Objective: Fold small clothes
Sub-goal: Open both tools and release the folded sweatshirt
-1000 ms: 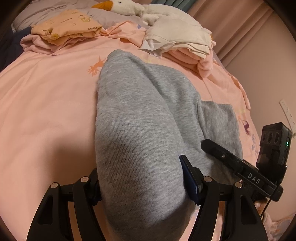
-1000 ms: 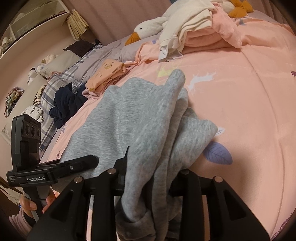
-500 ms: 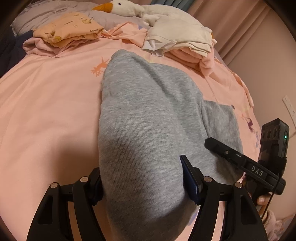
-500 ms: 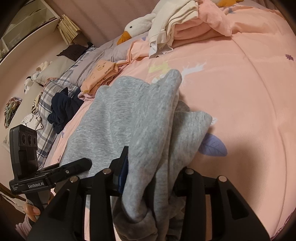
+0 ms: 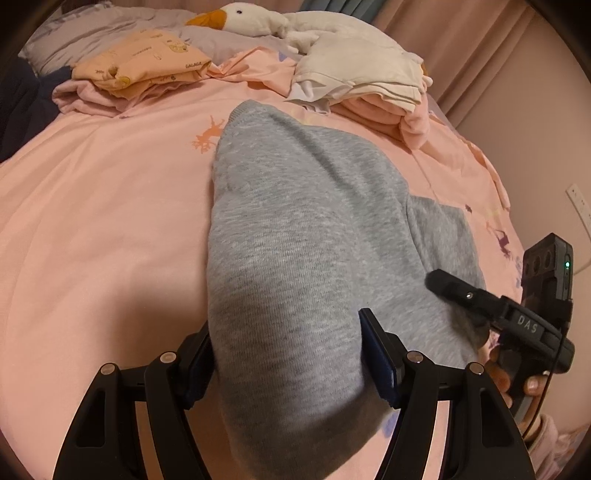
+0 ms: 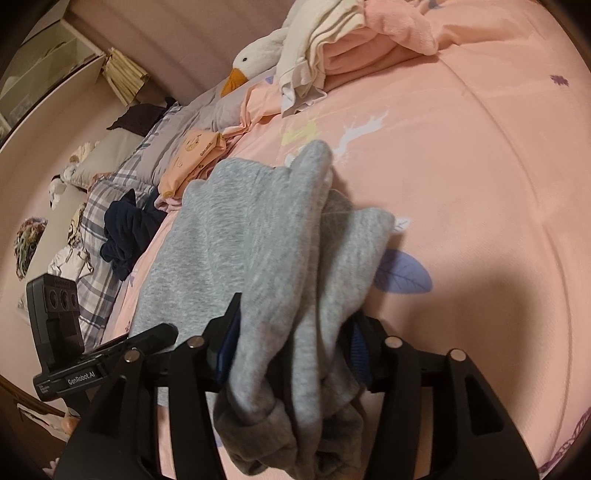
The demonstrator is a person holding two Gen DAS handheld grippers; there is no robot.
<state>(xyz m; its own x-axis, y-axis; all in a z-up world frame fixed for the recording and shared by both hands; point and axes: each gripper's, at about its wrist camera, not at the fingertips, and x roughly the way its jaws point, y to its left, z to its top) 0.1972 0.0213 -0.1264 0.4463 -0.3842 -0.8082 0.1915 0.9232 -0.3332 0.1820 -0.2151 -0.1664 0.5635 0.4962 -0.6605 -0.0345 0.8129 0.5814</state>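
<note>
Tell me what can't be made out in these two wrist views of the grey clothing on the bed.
- Grey garment, left wrist view: its near end is cut off by the bottom edge.
- Right claw, right wrist view: bunched fabric hides whether the pads press it.
- Orange folded garment: print too small to read.

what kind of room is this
Most likely a bedroom: the grey garment lies on a bed with a pink quilt, pillows sit at its head, and a plush goose rests among piles of clothes.
</note>
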